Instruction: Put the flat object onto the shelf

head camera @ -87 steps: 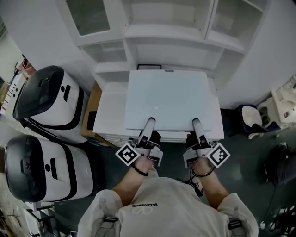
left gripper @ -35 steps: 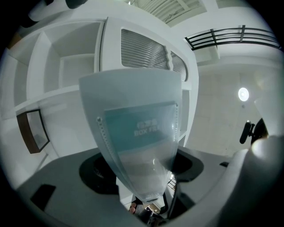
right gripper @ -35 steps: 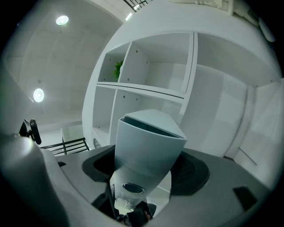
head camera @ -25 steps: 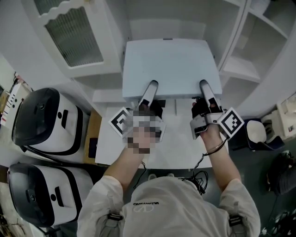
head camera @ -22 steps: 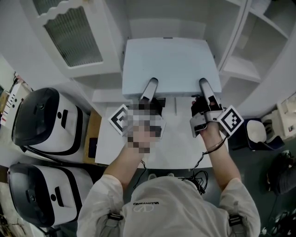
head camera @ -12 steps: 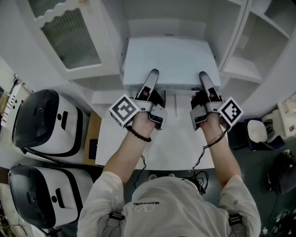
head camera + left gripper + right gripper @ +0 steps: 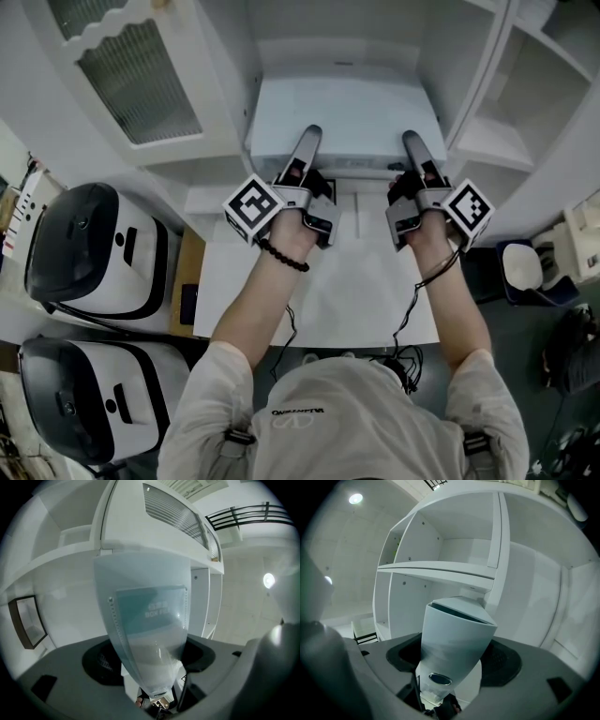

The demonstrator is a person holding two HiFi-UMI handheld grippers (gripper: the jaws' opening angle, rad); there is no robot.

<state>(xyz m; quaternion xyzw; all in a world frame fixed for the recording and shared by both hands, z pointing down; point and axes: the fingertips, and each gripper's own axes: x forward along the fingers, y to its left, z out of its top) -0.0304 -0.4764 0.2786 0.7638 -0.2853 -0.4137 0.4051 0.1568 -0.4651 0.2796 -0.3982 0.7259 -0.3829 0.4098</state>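
The flat object is a pale blue box file (image 7: 342, 117), lying level with its far part inside the white shelf opening (image 7: 337, 56). My left gripper (image 7: 307, 142) is shut on its near edge at the left, and my right gripper (image 7: 413, 143) grips the same edge at the right. In the left gripper view the file (image 7: 145, 620) fills the space between the jaws of the left gripper (image 7: 149, 660), its label pocket showing. In the right gripper view the file's end (image 7: 457, 632) sits between the jaws of the right gripper (image 7: 454, 663), with shelf boards (image 7: 440, 569) behind it.
An open cabinet door with ribbed glass (image 7: 141, 75) stands left of the opening. Side compartments (image 7: 525, 94) lie to the right. A white tabletop (image 7: 328, 291) is below my arms. Two black-and-white machines (image 7: 89, 248) (image 7: 84, 394) stand at the left.
Both grippers have moved forward, up the picture, carrying the box file deeper into the shelf opening. Less of the file shows in front of the shelf edge.
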